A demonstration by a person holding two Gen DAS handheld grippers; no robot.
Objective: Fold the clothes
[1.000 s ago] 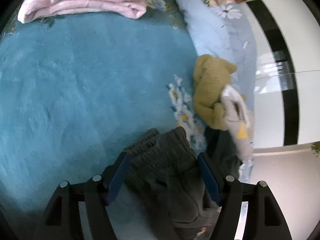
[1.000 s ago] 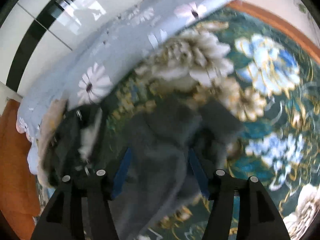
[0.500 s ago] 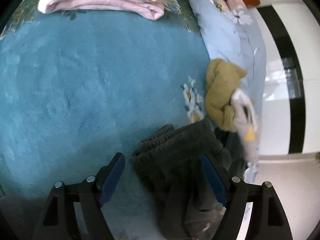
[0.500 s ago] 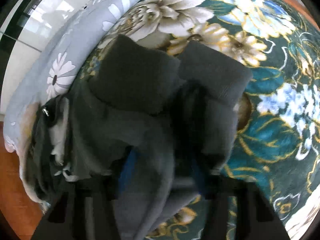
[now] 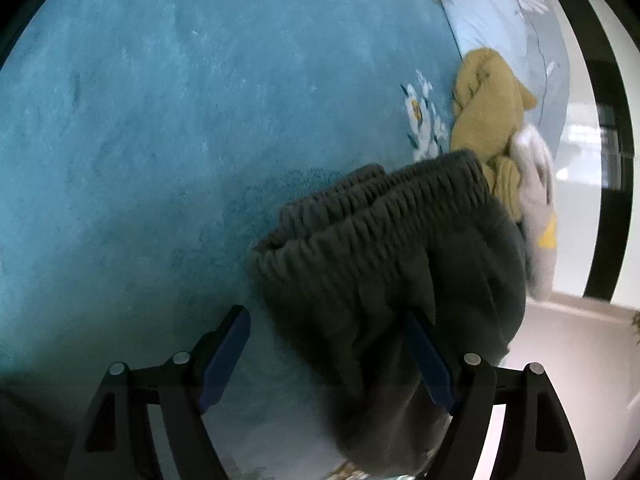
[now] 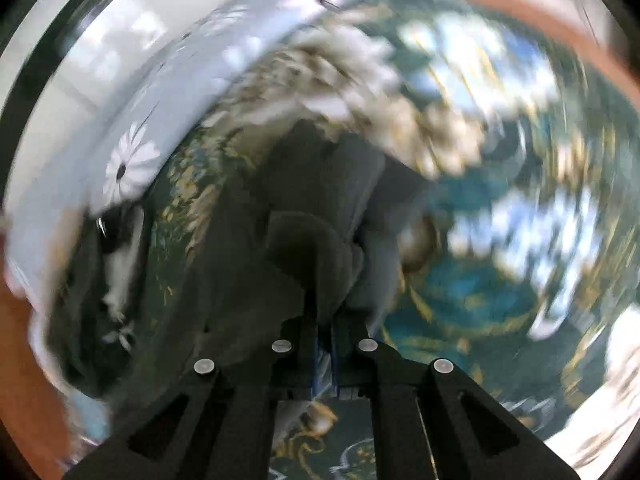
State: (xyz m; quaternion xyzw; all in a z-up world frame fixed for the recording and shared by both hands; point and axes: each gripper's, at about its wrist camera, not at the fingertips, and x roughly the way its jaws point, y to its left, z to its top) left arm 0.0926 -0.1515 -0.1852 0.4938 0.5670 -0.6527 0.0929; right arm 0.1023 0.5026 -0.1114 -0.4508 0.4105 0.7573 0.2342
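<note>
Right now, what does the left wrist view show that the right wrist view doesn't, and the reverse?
Only the left wrist view shows the plain teal blanket, a mustard garment and the left gripper, jaws wide open around the waistband. Only the right wrist view shows the dark floral bedspread and the right gripper shut on dark fabric, though heavily blurred. Both show the dark grey trousers and the pale blue daisy-print bedding.

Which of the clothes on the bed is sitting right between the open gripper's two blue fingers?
The dark grey ribbed trousers. They lie between the left gripper fingers, while the mustard-yellow garment and the white one lie farther away.
</note>
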